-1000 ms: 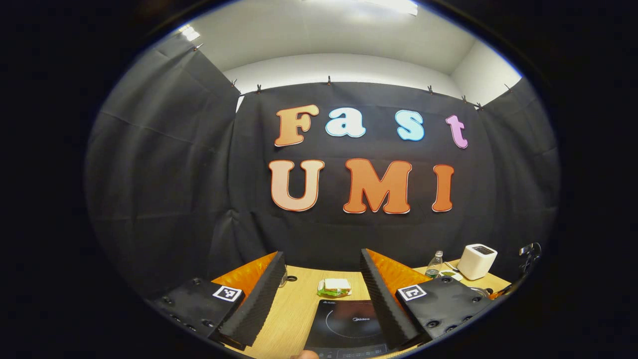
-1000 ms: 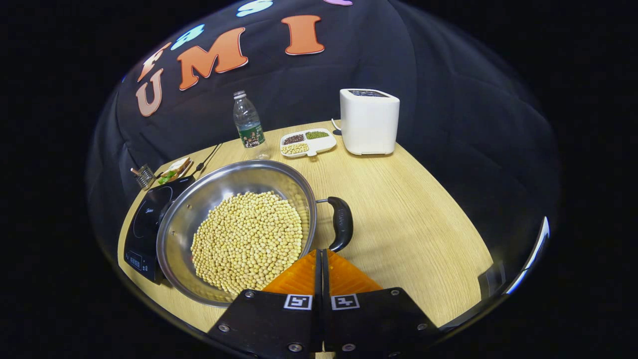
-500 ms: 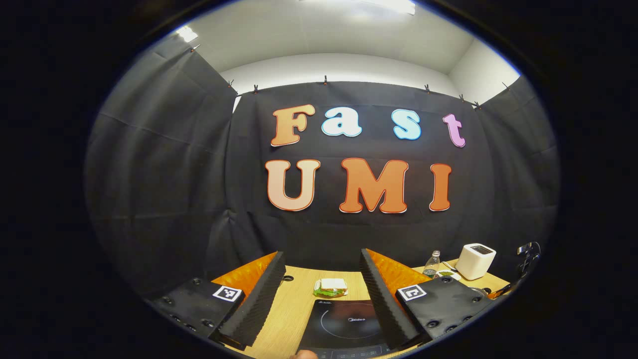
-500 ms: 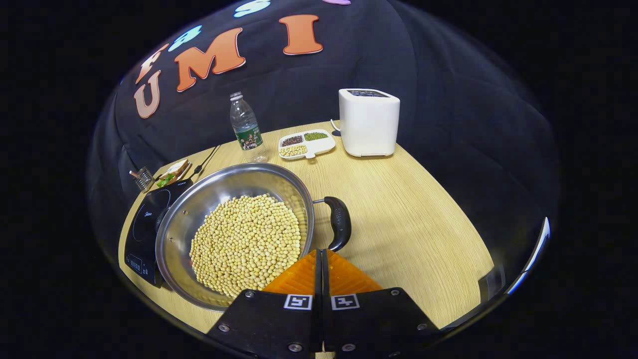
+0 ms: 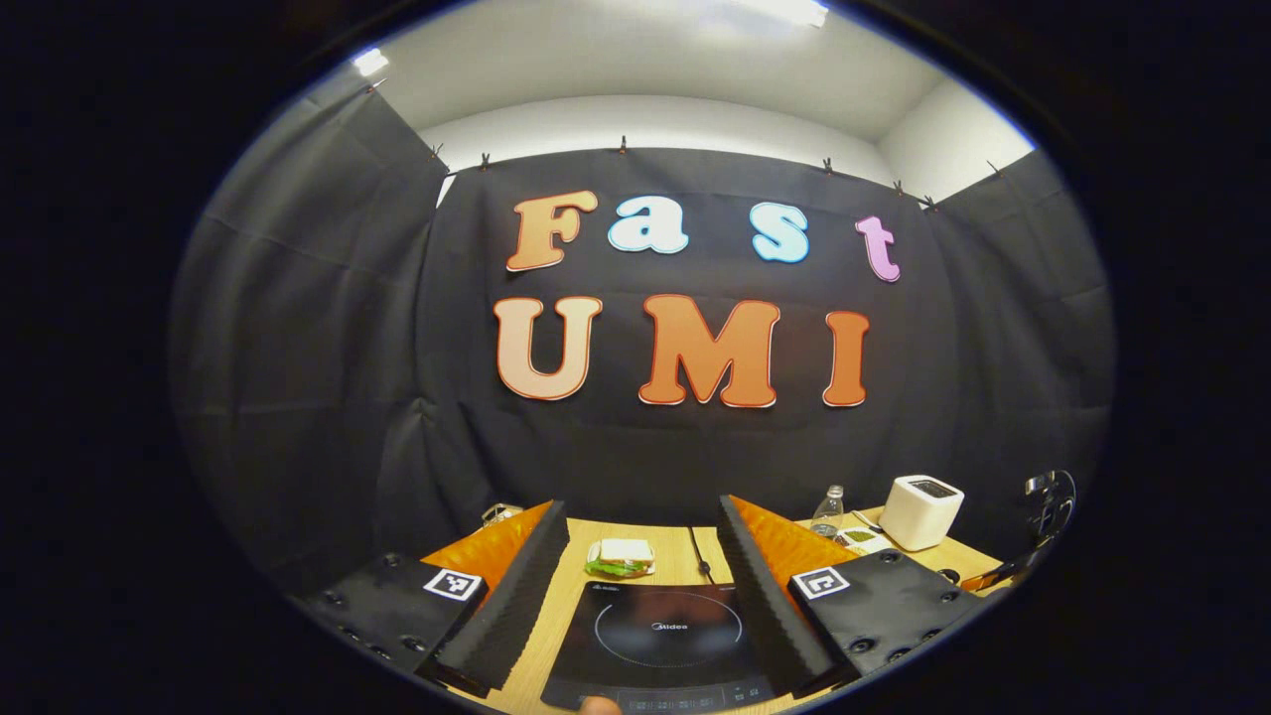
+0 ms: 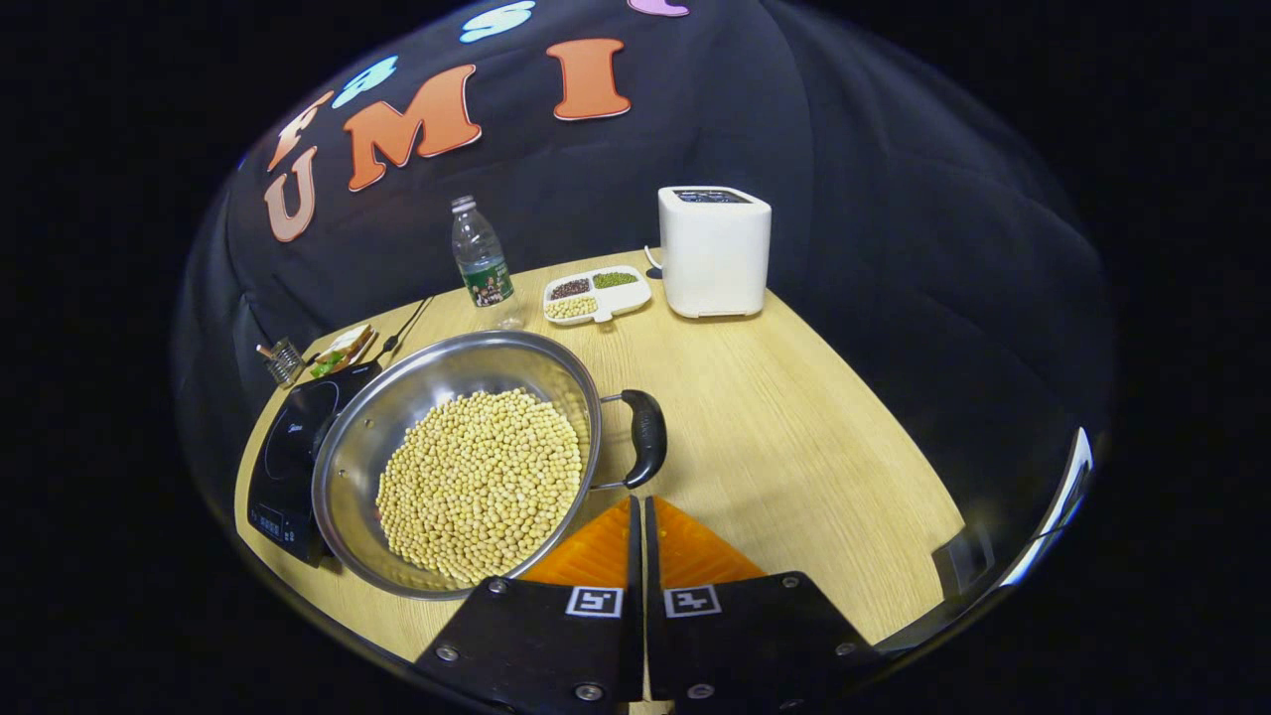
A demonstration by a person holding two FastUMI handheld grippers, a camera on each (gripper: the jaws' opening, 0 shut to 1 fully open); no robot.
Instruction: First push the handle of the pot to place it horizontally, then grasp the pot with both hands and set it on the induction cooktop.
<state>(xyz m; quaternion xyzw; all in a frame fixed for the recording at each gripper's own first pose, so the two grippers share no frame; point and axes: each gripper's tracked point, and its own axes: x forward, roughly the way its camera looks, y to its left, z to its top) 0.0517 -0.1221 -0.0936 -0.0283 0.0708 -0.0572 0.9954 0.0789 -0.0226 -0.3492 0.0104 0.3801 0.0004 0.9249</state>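
A steel pot [image 6: 397, 417] full of soybeans [image 6: 482, 482] sits on the wooden table [image 6: 794, 457]. Its black side handle [image 6: 647, 437] points to the right in the right gripper view. The pot's far left edge overlaps the black induction cooktop [image 6: 288, 447]. My right gripper [image 6: 637, 501] is shut and empty, its tips just in front of the handle's near end; I cannot tell if they touch. My left gripper [image 5: 643, 511] is open and empty, held above the table, with the cooktop [image 5: 660, 631] lying between its fingers.
At the back of the table stand a water bottle [image 6: 478, 260], a white tray of beans [image 6: 596, 295] and a white appliance [image 6: 713, 250]. A sandwich [image 6: 343, 348] and a small metal rack [image 6: 281, 359] lie behind the cooktop. The sandwich [image 5: 621, 556] is beyond the cooktop.
The left gripper view has shifted, so the cooktop now sits centred between its fingers. In the right gripper view the pot and handle have drifted slightly left; the fingers stay shut.
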